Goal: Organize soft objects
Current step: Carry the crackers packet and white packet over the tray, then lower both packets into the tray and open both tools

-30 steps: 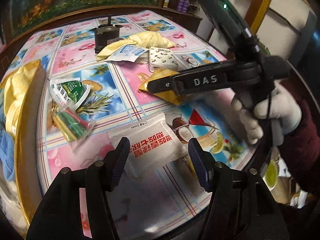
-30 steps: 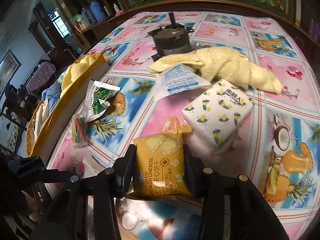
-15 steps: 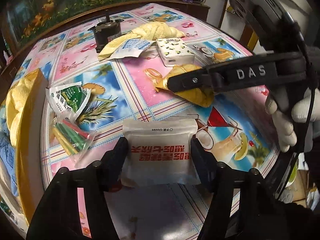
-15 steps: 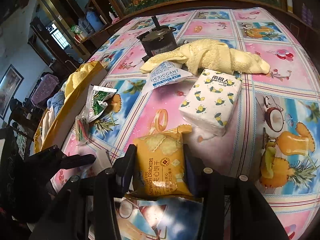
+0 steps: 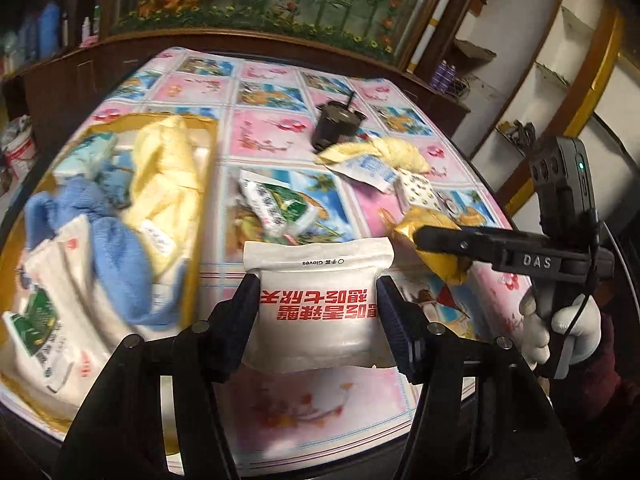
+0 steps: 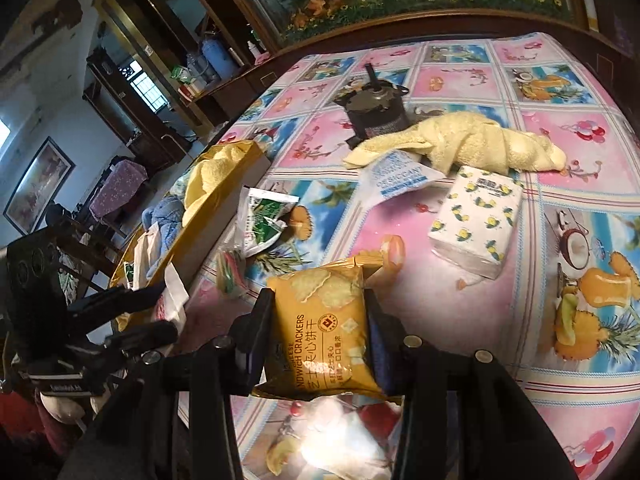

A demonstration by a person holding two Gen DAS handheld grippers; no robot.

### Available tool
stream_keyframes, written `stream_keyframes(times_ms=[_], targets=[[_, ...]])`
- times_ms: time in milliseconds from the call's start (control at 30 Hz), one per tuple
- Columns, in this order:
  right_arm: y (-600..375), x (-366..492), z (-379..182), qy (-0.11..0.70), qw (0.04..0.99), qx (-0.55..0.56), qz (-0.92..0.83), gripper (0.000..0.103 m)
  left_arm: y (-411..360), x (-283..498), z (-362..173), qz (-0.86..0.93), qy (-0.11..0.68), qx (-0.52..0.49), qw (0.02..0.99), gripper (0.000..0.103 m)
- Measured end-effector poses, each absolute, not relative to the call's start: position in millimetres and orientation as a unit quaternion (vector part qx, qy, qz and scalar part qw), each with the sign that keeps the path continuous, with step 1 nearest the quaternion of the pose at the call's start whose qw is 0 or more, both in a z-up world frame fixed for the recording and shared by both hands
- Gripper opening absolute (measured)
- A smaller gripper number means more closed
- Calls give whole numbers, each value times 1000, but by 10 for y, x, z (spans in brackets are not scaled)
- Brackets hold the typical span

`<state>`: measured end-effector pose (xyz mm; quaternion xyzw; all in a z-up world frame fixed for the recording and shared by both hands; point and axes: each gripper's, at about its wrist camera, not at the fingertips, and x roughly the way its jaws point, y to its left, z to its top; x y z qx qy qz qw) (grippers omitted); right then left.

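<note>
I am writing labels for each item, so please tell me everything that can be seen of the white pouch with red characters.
The white gloves pouch is a flat, soft plastic packet, slightly puffed, with a sealed strip along its far edge. Red Chinese characters and the small word "Gloves" appear upside down in the left wrist view. The left claw clamps it at both sides, its pads pressing in, and holds it lifted over the table's near edge.

The tablecloth (image 6: 472, 240) is a grid of pink and blue squares printed with flowers, pineapples, coconuts and drinks. A white pouch (image 5: 318, 304) carries red lettering, the cracker packet (image 6: 324, 332) is orange-yellow with pale cracker pictures and dark print, and the tissue pack (image 6: 476, 220) is white dotted with small yellow lemons. A pale yellow towel (image 6: 472, 142) lies by a dark grey motor (image 6: 376, 114), and a gold-edged box (image 5: 200, 184) holds blue cloth (image 5: 116, 256) and yellow cloth (image 5: 168, 176).
</note>
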<state>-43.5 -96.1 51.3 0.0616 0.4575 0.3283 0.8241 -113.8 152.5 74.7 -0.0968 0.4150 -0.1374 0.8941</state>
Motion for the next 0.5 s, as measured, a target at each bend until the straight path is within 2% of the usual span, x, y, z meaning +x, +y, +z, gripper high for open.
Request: stream_keyframes(times_ms=[233, 500], targets=[[-323, -493, 644, 455, 805, 41, 379, 42, 2317, -1170, 777, -28, 412, -107, 905, 60], [562, -563, 742, 449, 782, -3, 432, 42, 2757, -1272, 563, 46, 415, -116, 901, 62]])
